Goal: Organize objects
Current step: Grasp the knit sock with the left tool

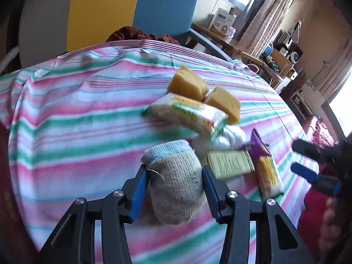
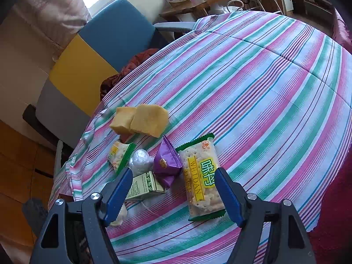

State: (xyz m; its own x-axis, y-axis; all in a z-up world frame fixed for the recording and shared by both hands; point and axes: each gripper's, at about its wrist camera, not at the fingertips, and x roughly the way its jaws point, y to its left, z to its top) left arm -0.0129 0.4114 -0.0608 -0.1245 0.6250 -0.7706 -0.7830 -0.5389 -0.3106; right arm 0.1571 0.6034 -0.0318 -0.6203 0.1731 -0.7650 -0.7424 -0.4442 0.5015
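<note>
My left gripper (image 1: 175,171) is shut on a rolled grey sock with a light blue cuff (image 1: 176,187); both blue pads press its sides, just over the striped tablecloth (image 1: 77,121). Beyond it lie a cracker packet (image 1: 187,114), two yellow cake pieces (image 1: 189,83), a white crumpled ball (image 1: 228,136), a small green-and-white box (image 1: 230,162), a purple packet (image 1: 257,145) and a second cracker packet (image 1: 269,178). My right gripper (image 2: 173,173) hangs open above the box (image 2: 145,187), purple packet (image 2: 167,162) and large cracker packet (image 2: 201,180), touching none of them.
A chair with blue, yellow and grey panels (image 2: 105,44) stands at the table's far side, with a dark red cloth (image 2: 132,66) on its seat. A wooden side table with boxes (image 1: 222,19) is behind. Red fabric (image 2: 334,198) lies off the table's right edge.
</note>
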